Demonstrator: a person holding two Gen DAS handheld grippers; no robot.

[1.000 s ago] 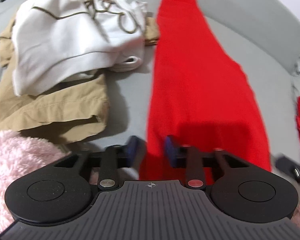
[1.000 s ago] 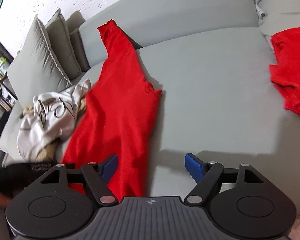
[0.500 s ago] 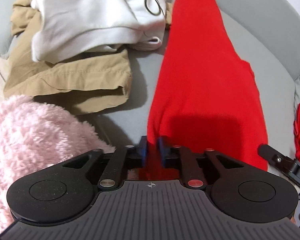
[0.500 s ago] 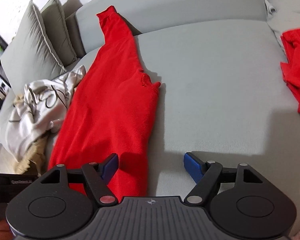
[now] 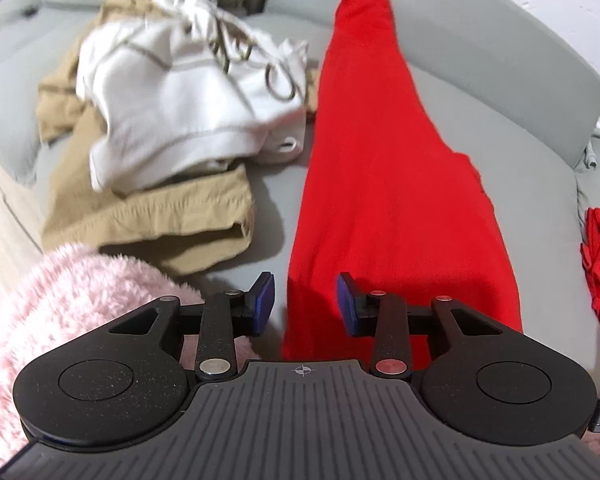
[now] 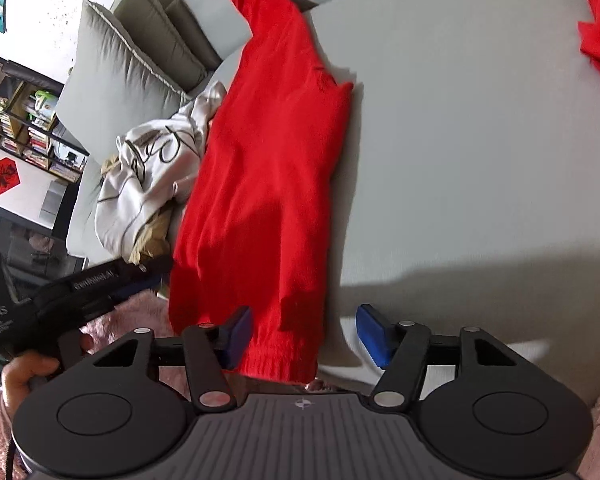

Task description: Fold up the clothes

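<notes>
Left gripper (image 5: 305, 300) held released, fingers straddling near left edge of red sweater (image 5: 384, 184), probably for hem pinch. Right gripper (image 6: 305, 336) spread wide over ribbed hem. Sweater laid lengthwise on grey sofa (image 6: 480, 140), folded narrow; contact unclear through blur.

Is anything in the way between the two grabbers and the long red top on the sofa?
Nothing visible. The left gripper is open at the near hem of the red top, and the right gripper is open around the same hem. The white garment lies off to the side.
</notes>
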